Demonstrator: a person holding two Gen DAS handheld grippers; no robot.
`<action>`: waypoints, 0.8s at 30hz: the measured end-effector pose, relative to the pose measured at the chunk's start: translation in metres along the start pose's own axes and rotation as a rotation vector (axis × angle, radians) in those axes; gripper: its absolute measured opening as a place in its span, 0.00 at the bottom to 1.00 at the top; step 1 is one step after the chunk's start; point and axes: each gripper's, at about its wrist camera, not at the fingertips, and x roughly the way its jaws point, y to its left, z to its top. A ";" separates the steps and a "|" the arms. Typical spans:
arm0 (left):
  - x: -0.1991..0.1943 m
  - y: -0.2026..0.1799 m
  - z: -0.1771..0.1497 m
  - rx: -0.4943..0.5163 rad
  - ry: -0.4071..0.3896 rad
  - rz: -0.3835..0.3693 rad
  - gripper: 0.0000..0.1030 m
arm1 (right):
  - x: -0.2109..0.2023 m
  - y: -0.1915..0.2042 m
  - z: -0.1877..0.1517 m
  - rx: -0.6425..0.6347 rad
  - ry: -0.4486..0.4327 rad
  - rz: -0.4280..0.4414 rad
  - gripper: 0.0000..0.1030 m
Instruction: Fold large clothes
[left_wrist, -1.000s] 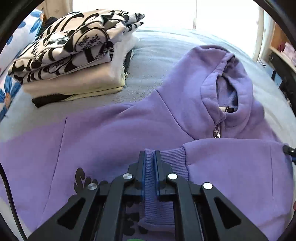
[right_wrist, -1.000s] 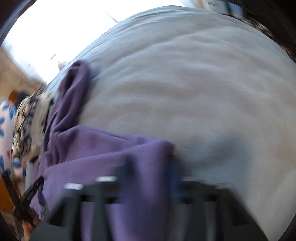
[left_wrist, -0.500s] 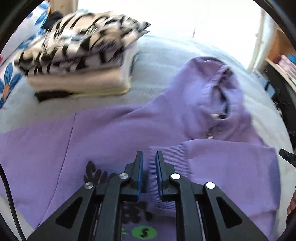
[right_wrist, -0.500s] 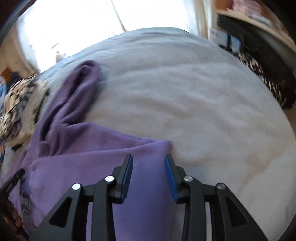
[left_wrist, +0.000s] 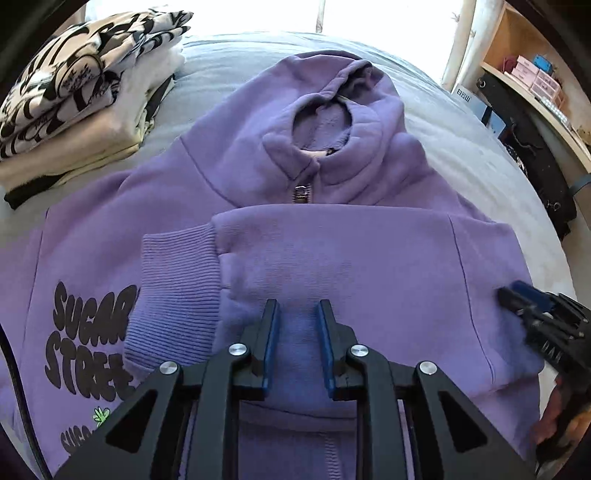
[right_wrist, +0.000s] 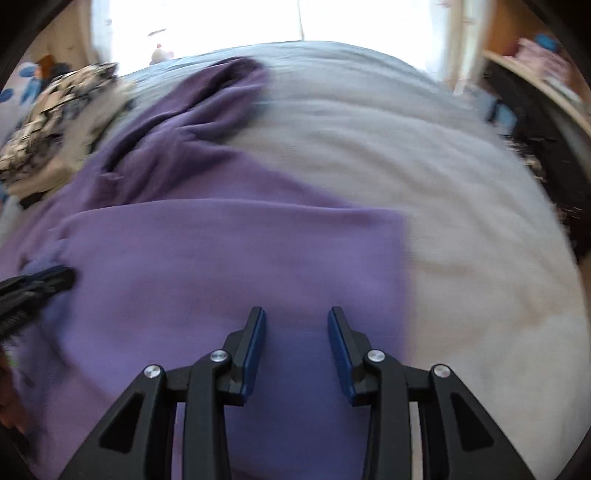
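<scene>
Hoodie (left_wrist: 332, 258), purple, lies face up on a grey bed (left_wrist: 461, 155), its hood toward the window. A second ago the left gripper (left_wrist: 295, 317) was pinching the ribbed cuff (left_wrist: 173, 295) of the sleeve (left_wrist: 351, 266); now its jaws are spread with nothing between them, and the cuff rests flat on the chest. The right gripper (right_wrist: 296, 325) has also let go: its jaws stand apart over the folded shoulder edge. My reading is that the sleeve fold is finished, with the sleeve laid straight across the front below the zip pull (left_wrist: 301, 194), and the other side comes next.

The fabric looks thick and fleecy, holding soft rounded creases. Black bubble lettering (left_wrist: 88, 332) shows on the left part of the chest, partly covered by the cuff. The collar stands open. A pile (left_wrist: 74, 96) of 3 or 4 folded clothes sits well apart, at the far left of the bed
</scene>
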 end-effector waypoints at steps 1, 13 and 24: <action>-0.001 0.002 -0.003 -0.001 0.000 -0.003 0.18 | -0.001 -0.009 -0.002 0.013 0.002 -0.003 0.34; -0.016 -0.001 -0.006 0.001 0.012 0.063 0.20 | -0.019 -0.032 -0.020 0.119 0.032 0.018 0.42; -0.079 -0.007 -0.041 0.030 -0.039 0.078 0.20 | -0.058 -0.005 -0.048 0.118 0.034 0.066 0.42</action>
